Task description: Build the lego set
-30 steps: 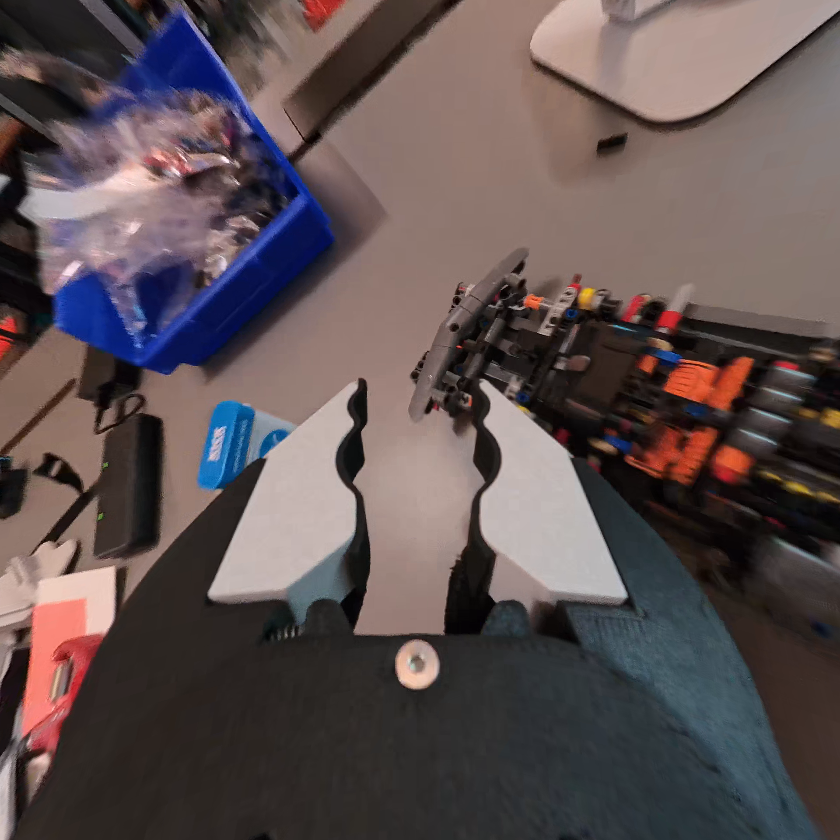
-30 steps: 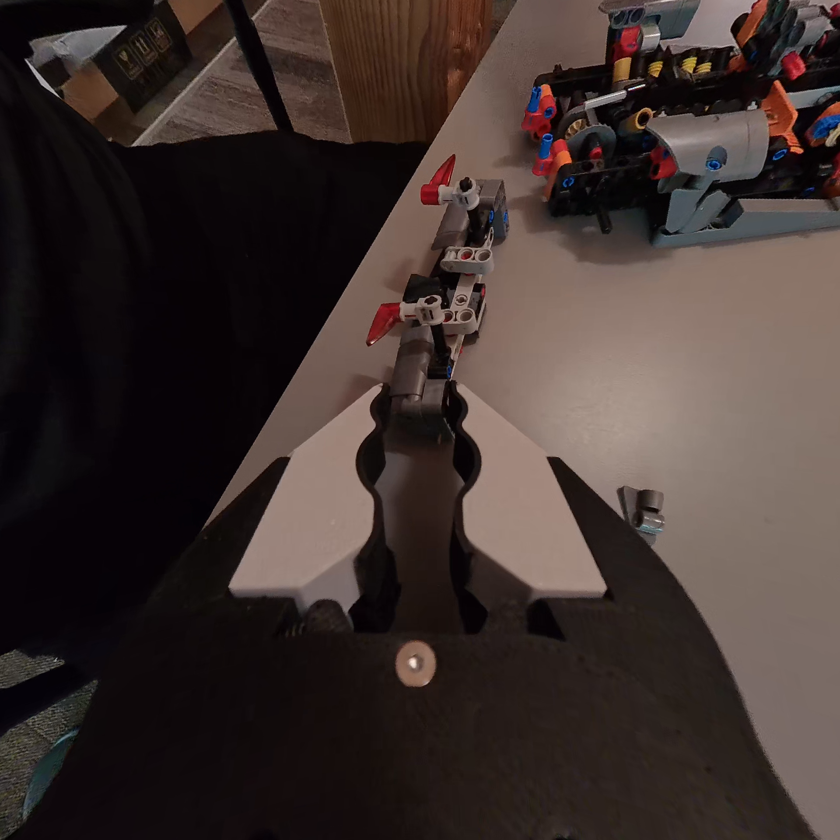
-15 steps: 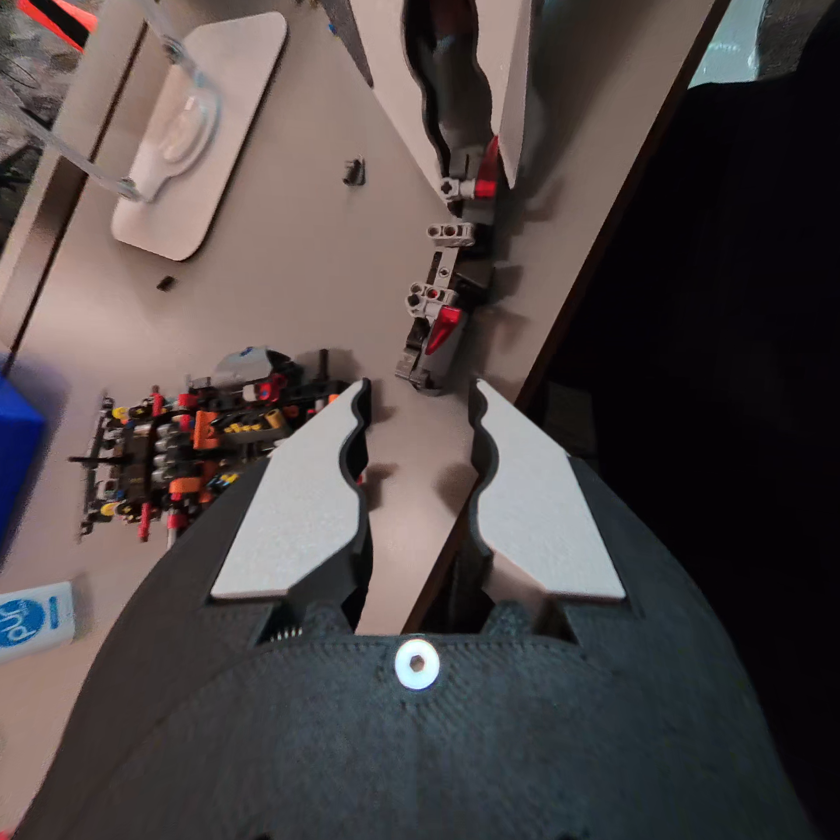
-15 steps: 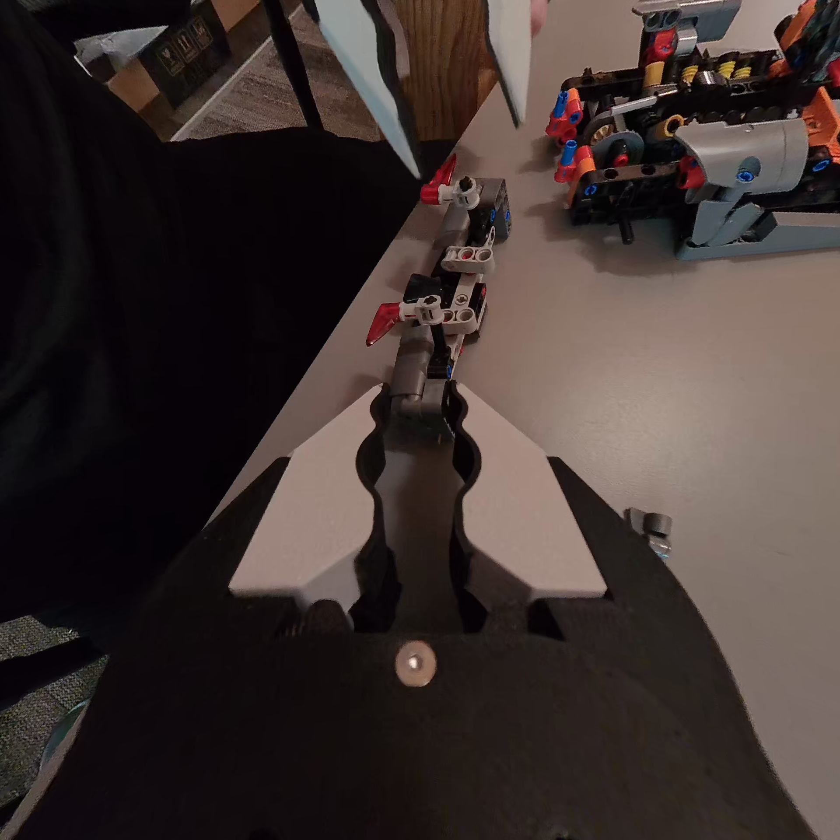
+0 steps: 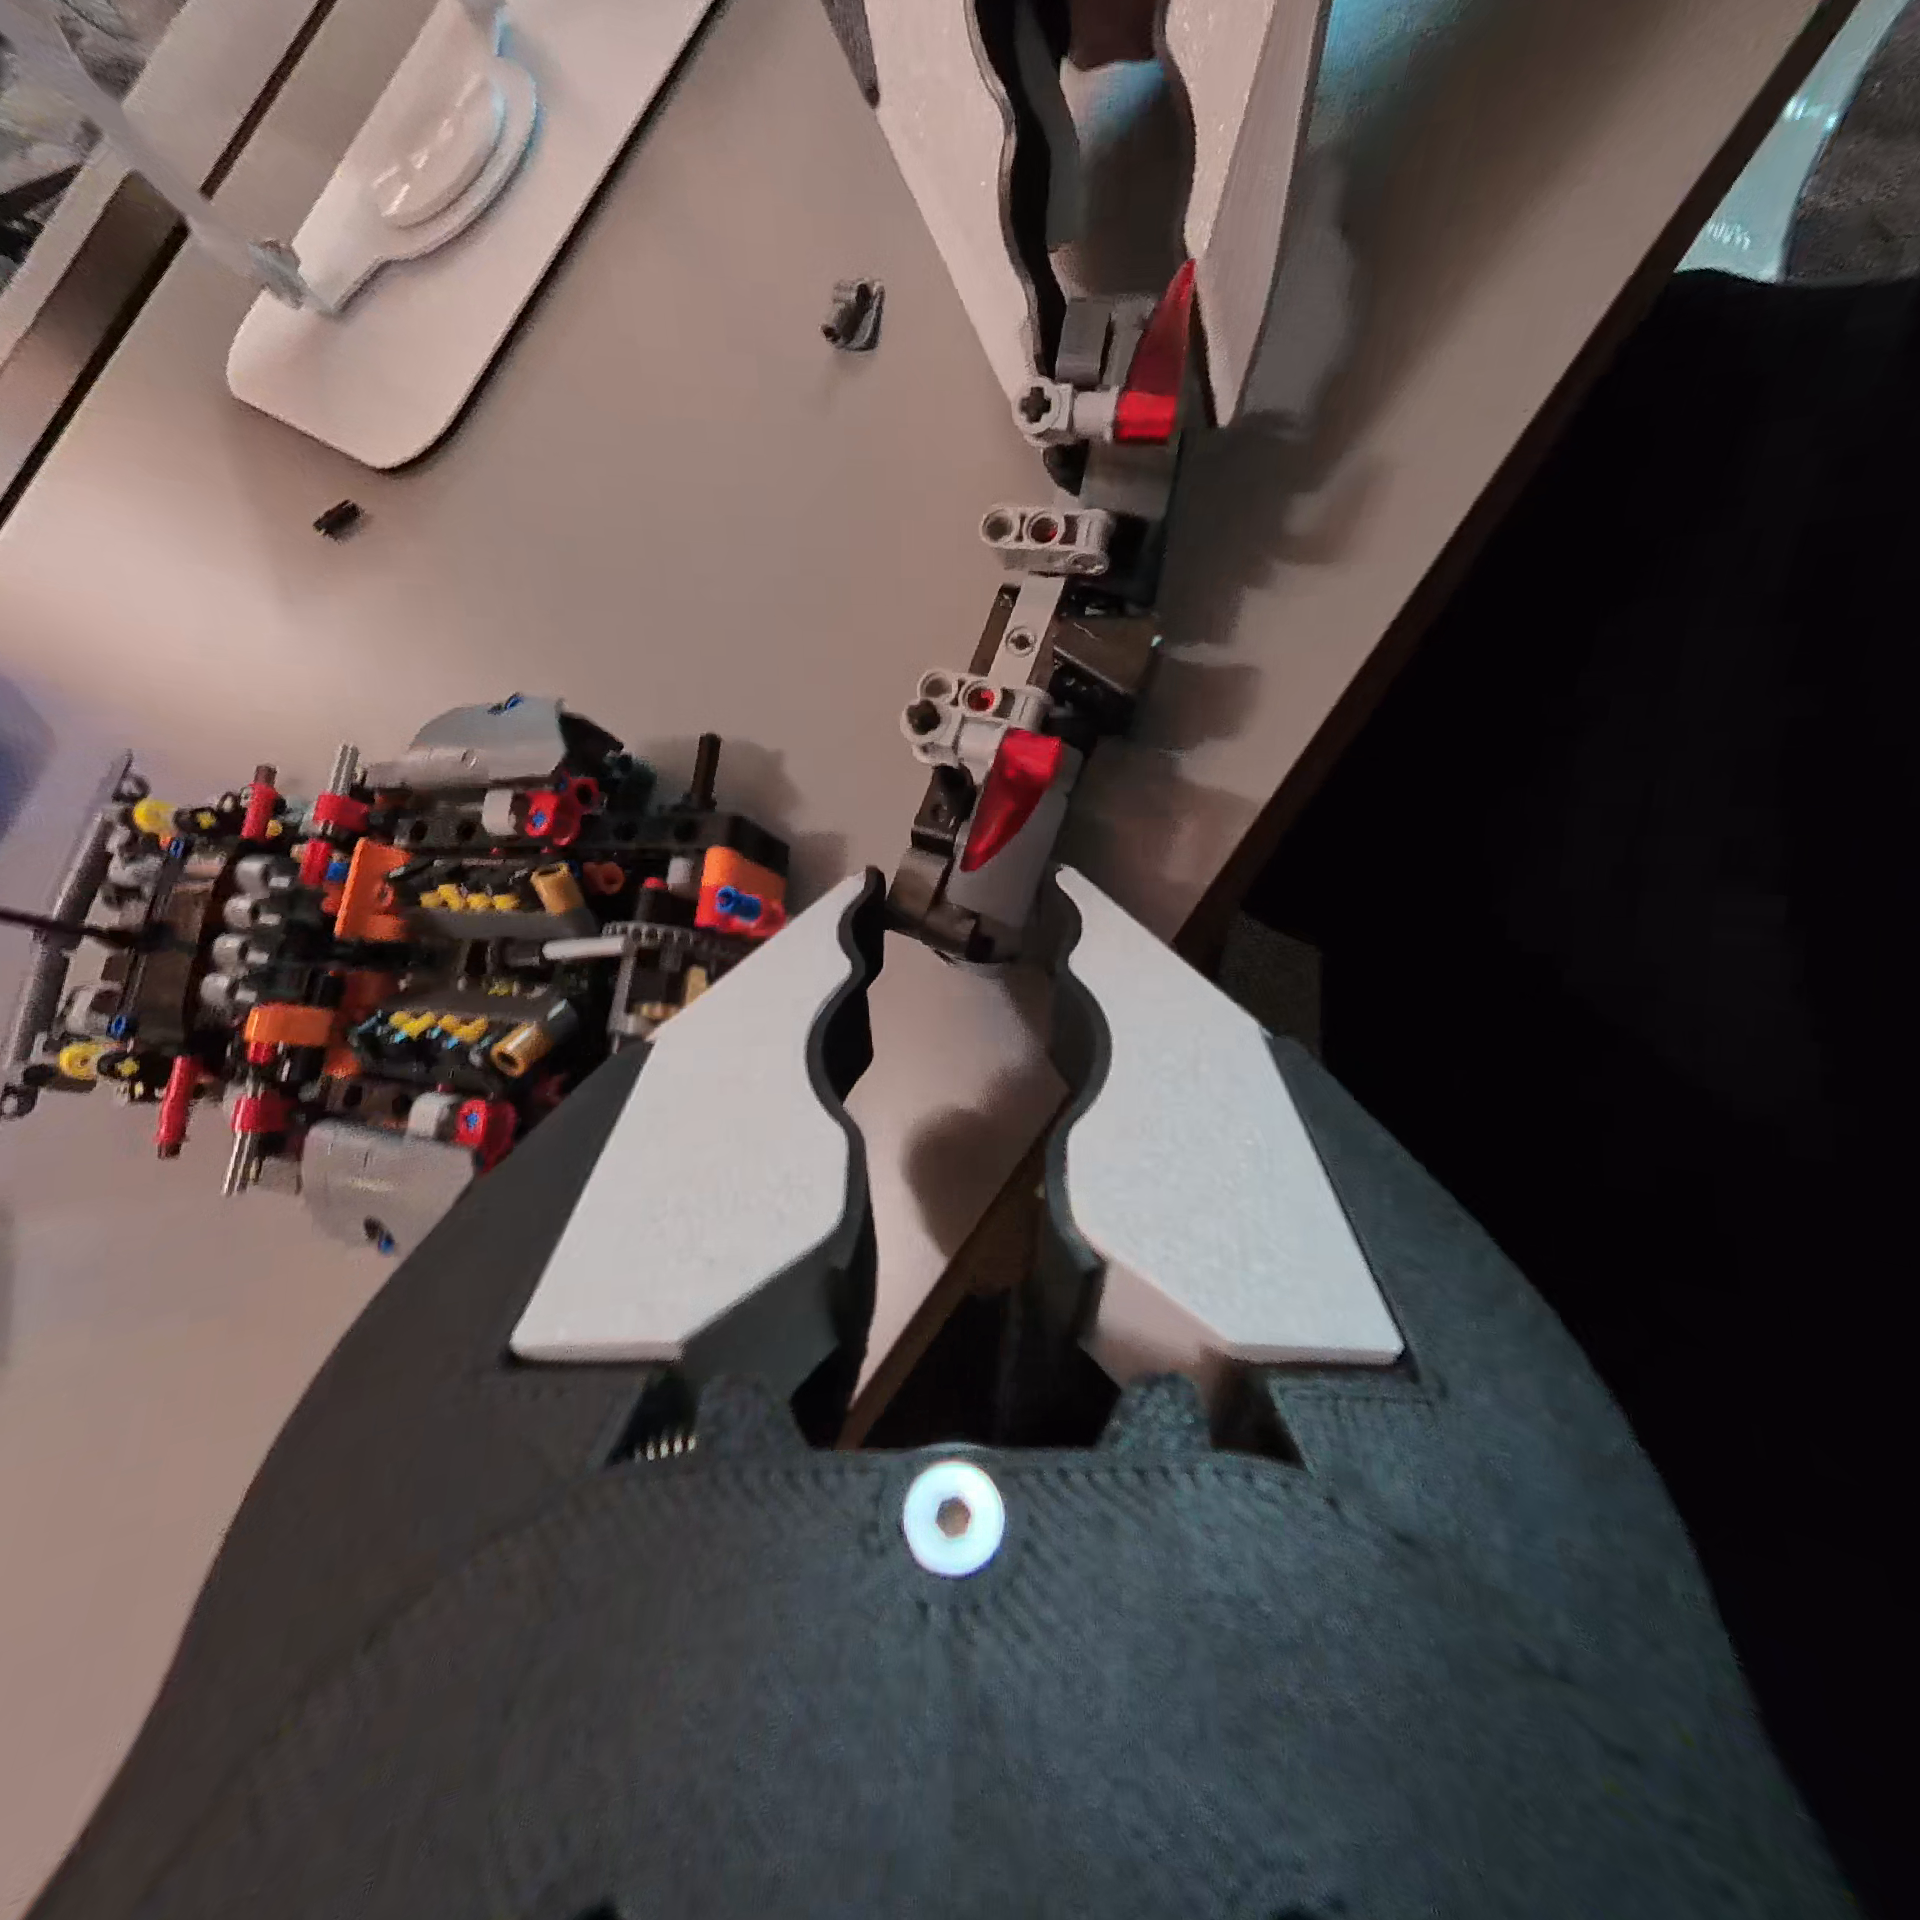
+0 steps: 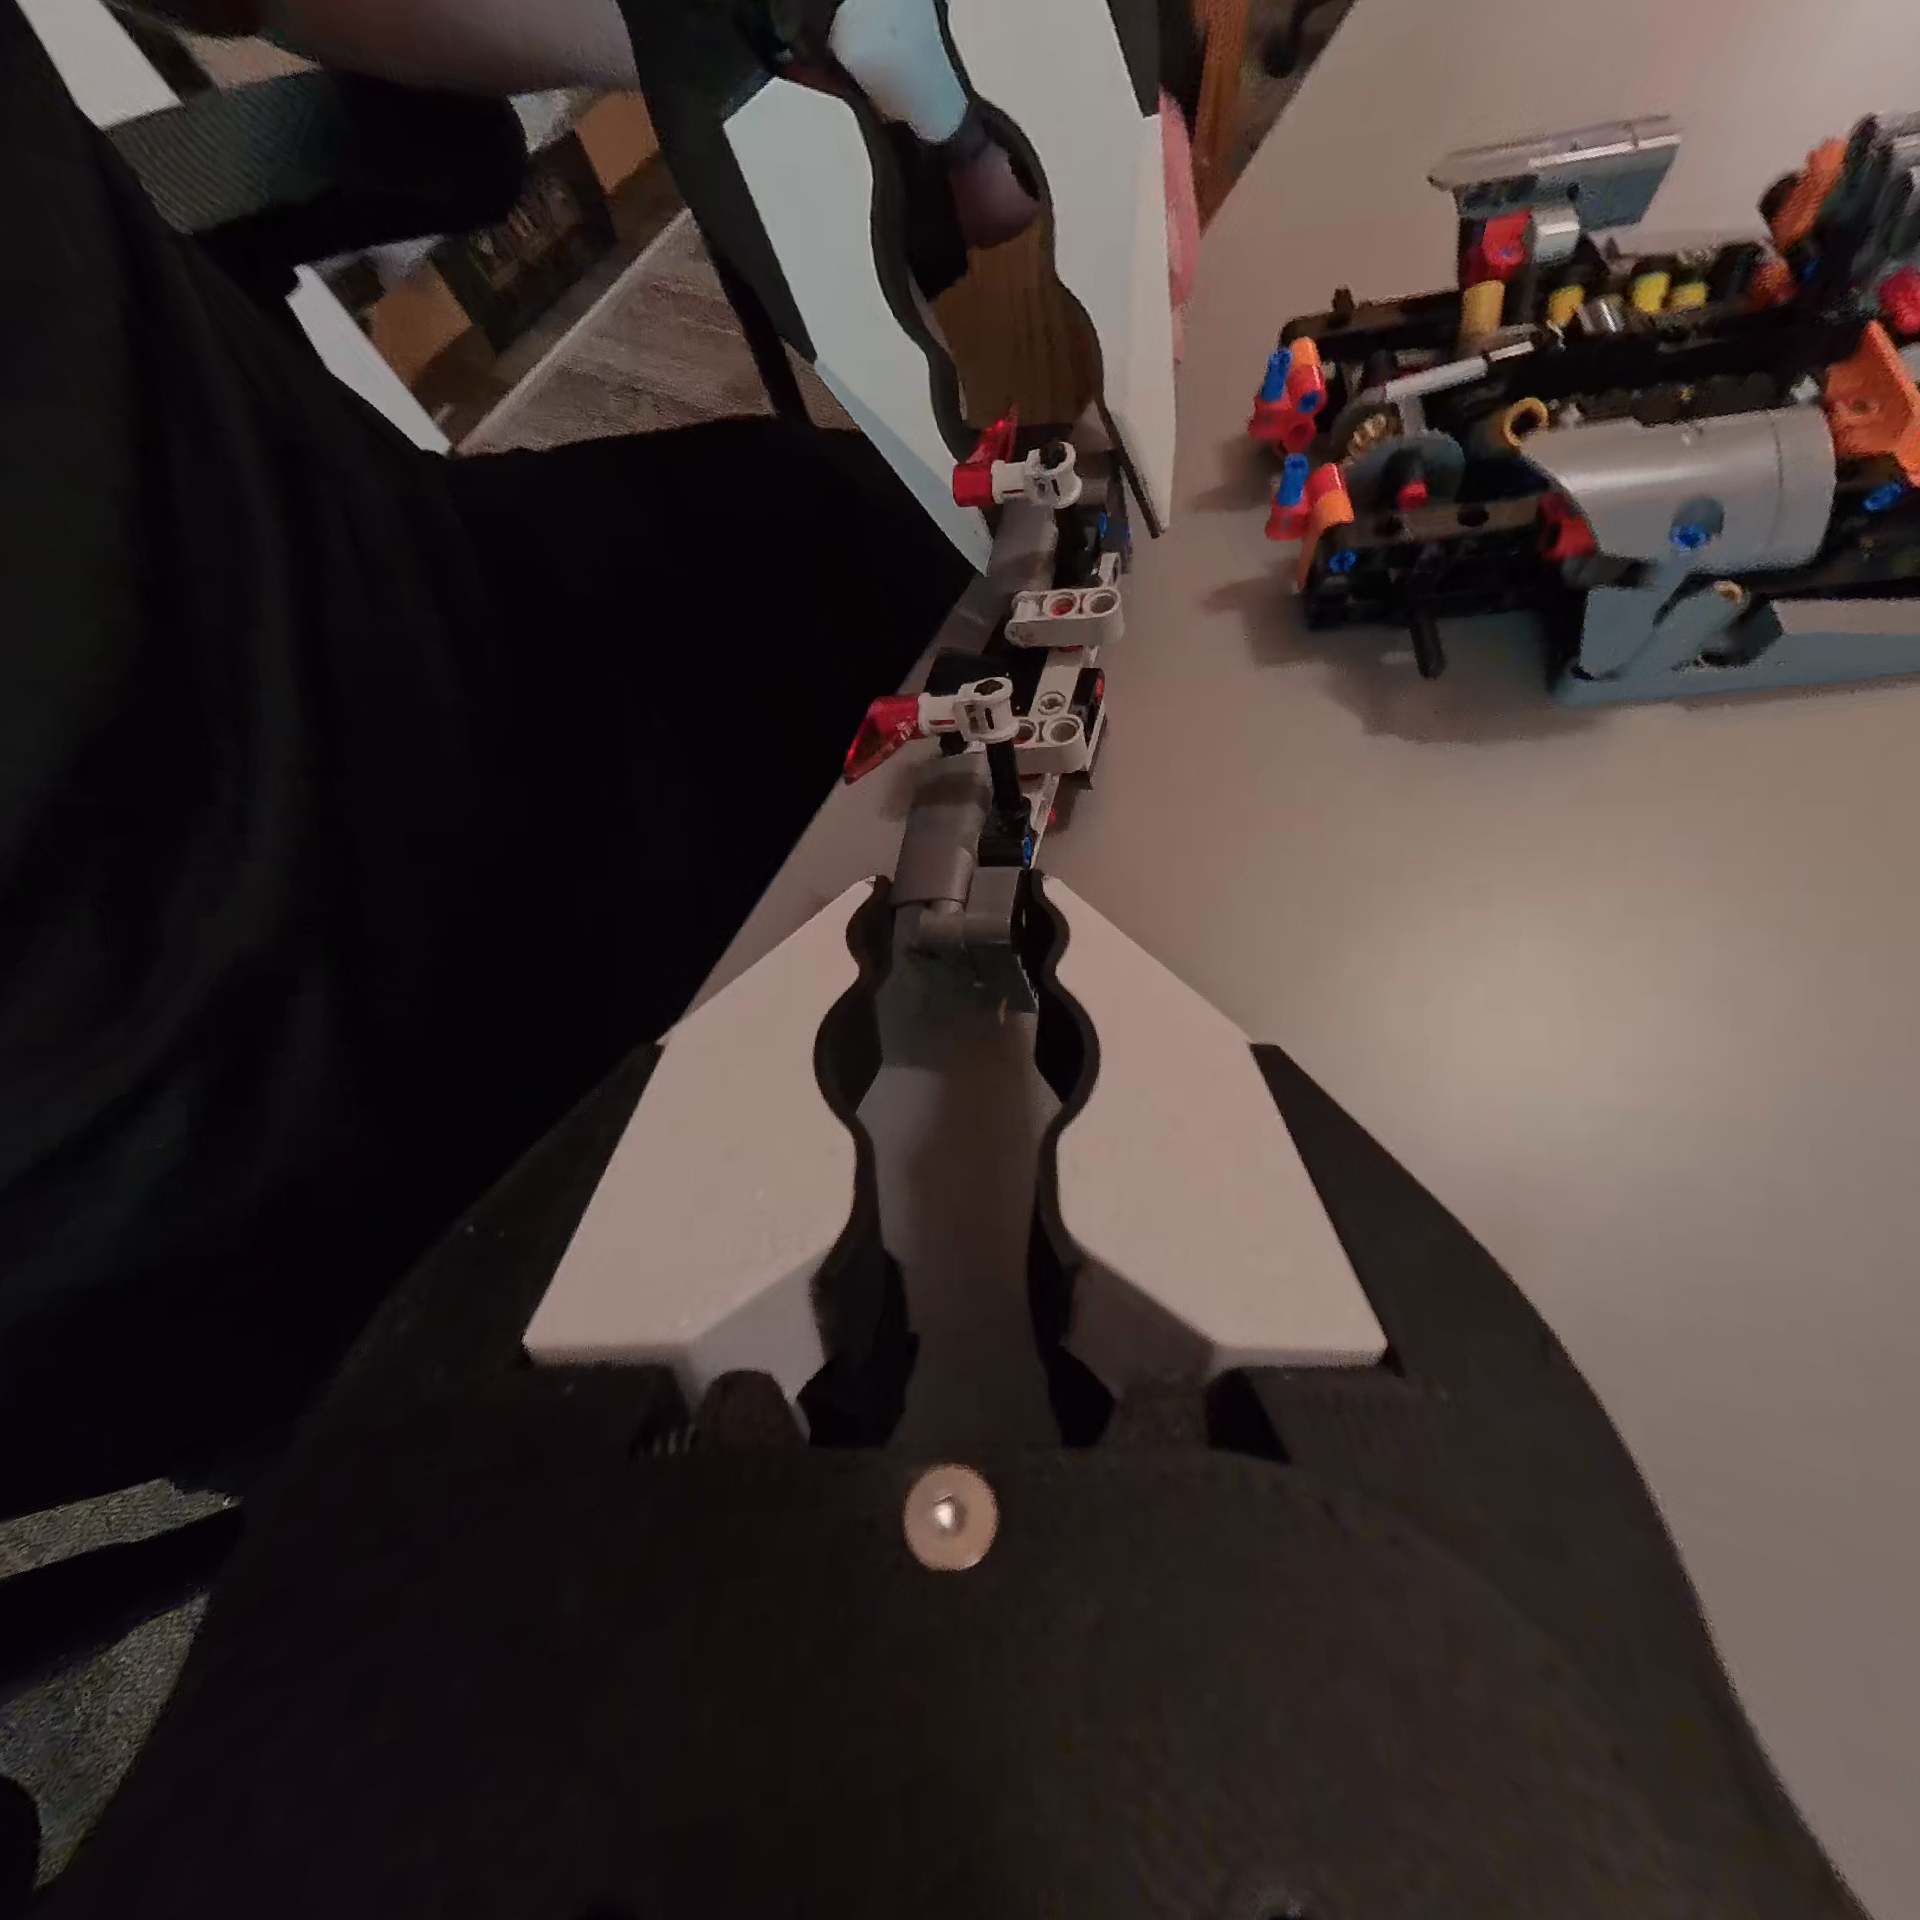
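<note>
1. While both tools work at its near edge, one pale table (image 5: pixel 644 582) carries everything, and it is the largest thing in view.
2. One monitor stand (image 5: pixel 416 260) with a flat pale base sits at the far side of the table in the left wrist view.
3. One big lego car frame (image 5: pixel 384 966), black with orange, red, yellow and grey parts, stands well apart from the edge.
4. Two grippers are in play. The left gripper (image 5: pixel 961 914) has its fingers spread fairly wide around one end of the long piece; whether they press on it I cannot tell. The right gripper (image 6: pixel 951 914) has its fingers drawn narrow and clamped on the grey end of that same piece.
5. One long lego strip (image 6: pixel 1039 665), grey, white and black, lies along the table edge between the two grippers, one end in each.
6. Two red pointed parts (image 6: pixel 883 732) stick out from the strip toward the table edge.
7. Two small loose bits lie on the bare table: one grey piece (image 5: pixel 857 312) and one tiny black piece (image 5: pixel 338 516).
</note>
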Demonstrator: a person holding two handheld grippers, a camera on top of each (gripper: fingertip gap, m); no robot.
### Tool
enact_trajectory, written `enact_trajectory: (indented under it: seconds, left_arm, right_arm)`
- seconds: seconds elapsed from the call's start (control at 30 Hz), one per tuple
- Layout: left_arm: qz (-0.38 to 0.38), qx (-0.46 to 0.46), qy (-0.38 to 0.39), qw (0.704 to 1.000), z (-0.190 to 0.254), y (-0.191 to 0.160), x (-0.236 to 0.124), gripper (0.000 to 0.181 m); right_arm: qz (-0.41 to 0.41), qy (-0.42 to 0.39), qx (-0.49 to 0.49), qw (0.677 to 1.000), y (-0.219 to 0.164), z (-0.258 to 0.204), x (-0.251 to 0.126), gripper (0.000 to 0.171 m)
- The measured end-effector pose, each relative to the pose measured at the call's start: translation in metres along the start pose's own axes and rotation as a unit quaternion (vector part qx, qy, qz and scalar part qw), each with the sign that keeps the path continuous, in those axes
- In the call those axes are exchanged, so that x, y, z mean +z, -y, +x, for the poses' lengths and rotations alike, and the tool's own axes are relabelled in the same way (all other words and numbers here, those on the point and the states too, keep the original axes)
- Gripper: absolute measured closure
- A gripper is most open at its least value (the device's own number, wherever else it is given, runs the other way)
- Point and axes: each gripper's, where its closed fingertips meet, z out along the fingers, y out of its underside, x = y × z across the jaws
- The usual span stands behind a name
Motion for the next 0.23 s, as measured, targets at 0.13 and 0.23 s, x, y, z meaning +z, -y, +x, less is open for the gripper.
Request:
enact_trajectory:
  seconds: [0.13, 0.23]
  left_arm:
    - [-0.008, -0.016, 0.022, 1.000, -0.011, -0.008, -0.021, 0.154]
    - [-0.030, -0.037, 0.022, 0.999, -0.019, -0.022, -0.032, 0.154]
  right_arm:
    - [0.002, 0.018, 0.009, 1.000, 0.019, 0.006, 0.012, 0.149]
    - [0.002, 0.038, 0.026, 0.999, 0.032, 0.013, 0.023, 0.149]
